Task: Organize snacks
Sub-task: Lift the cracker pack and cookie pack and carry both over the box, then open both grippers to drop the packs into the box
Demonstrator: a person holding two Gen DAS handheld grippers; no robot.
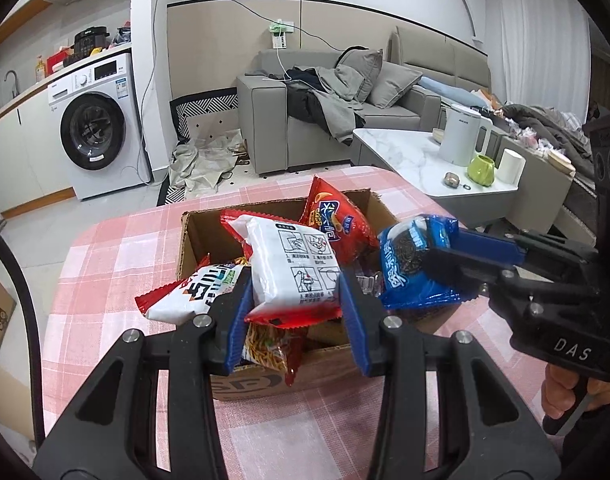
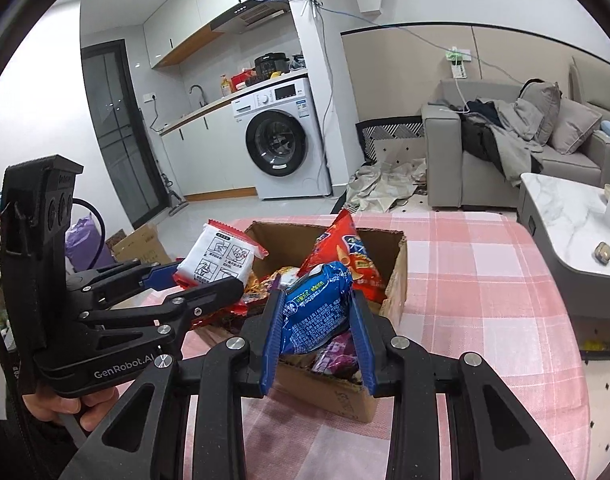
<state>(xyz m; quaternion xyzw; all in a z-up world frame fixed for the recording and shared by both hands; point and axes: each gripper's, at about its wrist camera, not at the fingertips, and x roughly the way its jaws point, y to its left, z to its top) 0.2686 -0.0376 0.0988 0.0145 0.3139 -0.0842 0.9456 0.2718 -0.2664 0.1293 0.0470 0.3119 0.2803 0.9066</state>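
The tablecloth (image 1: 105, 264) is checked in pink and white, and the box (image 1: 265, 380) on it is plain brown cardboard. One packet (image 1: 293, 268) is white with red ends and black line drawings, another (image 1: 413, 264) is bright blue with dark biscuits pictured, and a red bag (image 1: 337, 220) stands behind them. Both grippers (image 1: 295, 312) (image 2: 317, 332) are black with blue pads; the washing machine (image 1: 101, 120) is white with a dark door, and the sofa (image 1: 273, 120) is grey.

White washing machine (image 1: 99, 128) under counter, 10 o'clock; grey sofa (image 1: 345, 112) with cushions, 1 o'clock; marble coffee table (image 1: 417, 160), 3 o'clock; pale tiled floor (image 1: 37, 232); beige wall panels (image 1: 225, 48).
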